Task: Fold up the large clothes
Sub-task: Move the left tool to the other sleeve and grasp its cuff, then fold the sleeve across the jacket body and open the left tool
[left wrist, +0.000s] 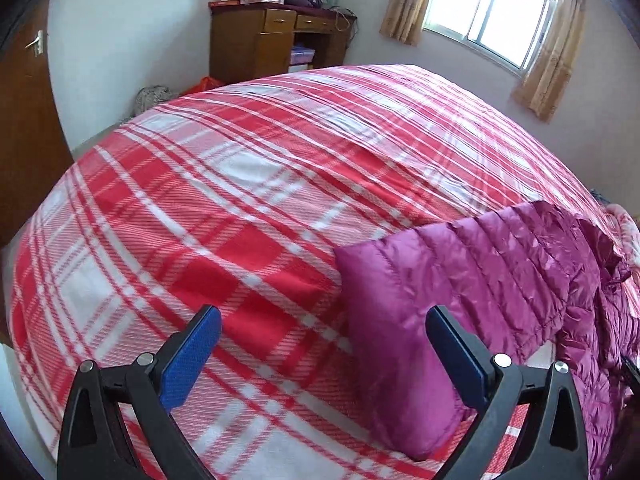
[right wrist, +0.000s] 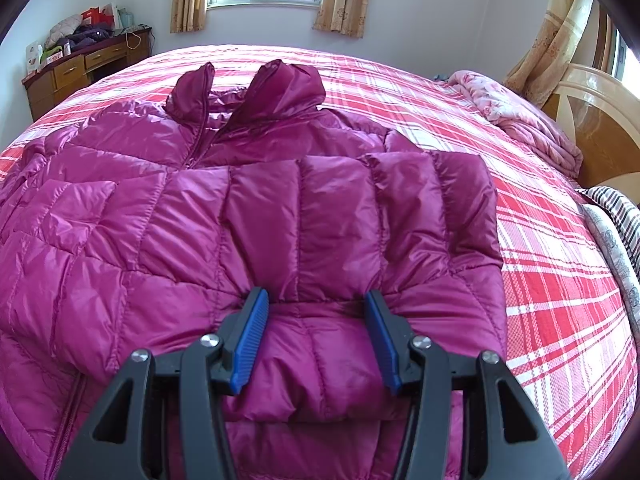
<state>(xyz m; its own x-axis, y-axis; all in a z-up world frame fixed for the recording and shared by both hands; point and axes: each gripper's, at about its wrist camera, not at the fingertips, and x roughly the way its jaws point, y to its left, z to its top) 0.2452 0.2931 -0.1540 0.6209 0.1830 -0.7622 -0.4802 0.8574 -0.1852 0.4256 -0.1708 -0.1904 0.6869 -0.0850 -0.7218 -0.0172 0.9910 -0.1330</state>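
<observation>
Jacket (right wrist: 240, 208) lies face up on the plaid bed (right wrist: 560, 280), right sleeve (right wrist: 340, 216) folded across its chest. We keep the right gripper (right wrist: 316, 328), jaws half spread and pressing that sleeve's cuff, steady while the left gripper (left wrist: 324, 356), jaws wide and empty, squares onto the left sleeve (left wrist: 460, 280).

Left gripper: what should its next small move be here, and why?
Probably ease the left gripper forward and close on the sleeve end. Its jaws stand open with nothing held, the magenta puffer jacket's sleeve lies stretched out on the plaid bedspread, while the right gripper is already over the other, folded-in sleeve.
</observation>
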